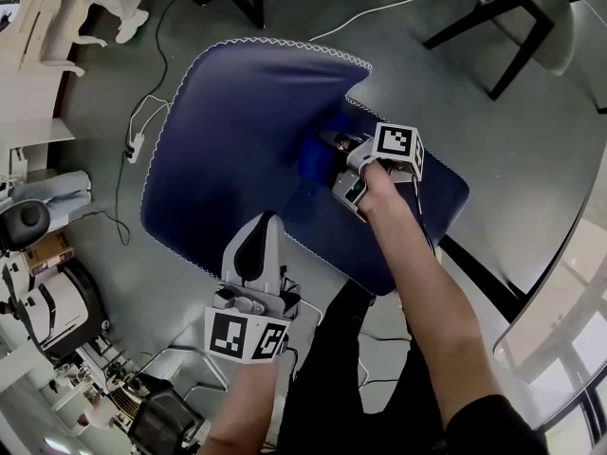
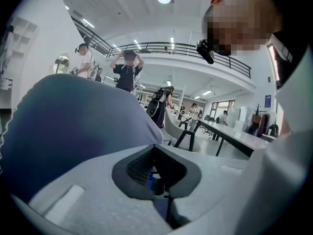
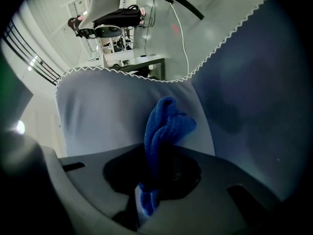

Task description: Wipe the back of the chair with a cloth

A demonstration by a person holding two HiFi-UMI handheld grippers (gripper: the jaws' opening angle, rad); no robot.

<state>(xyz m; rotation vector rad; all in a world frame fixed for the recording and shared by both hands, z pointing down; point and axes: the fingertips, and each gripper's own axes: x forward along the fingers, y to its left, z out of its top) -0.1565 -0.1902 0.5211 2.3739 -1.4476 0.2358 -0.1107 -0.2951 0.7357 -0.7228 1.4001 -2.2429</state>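
My right tongs [image 1: 330, 159] pinch the blue cloth [image 3: 164, 126] against the chair back [image 1: 237, 131], ready to wipe. My left tongs [image 1: 258, 243] are pressed together on the chair back's near edge, seemingly to steady it.

End of cloth [image 3: 164, 126] lost between jaws (right gripper [image 3: 155, 173]), chair [image 1: 237, 140] legs unseen

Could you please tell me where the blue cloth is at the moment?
The blue cloth is pinched, bunched up, in the right claw, held at the blue-covered chair back near the middle of the head view.
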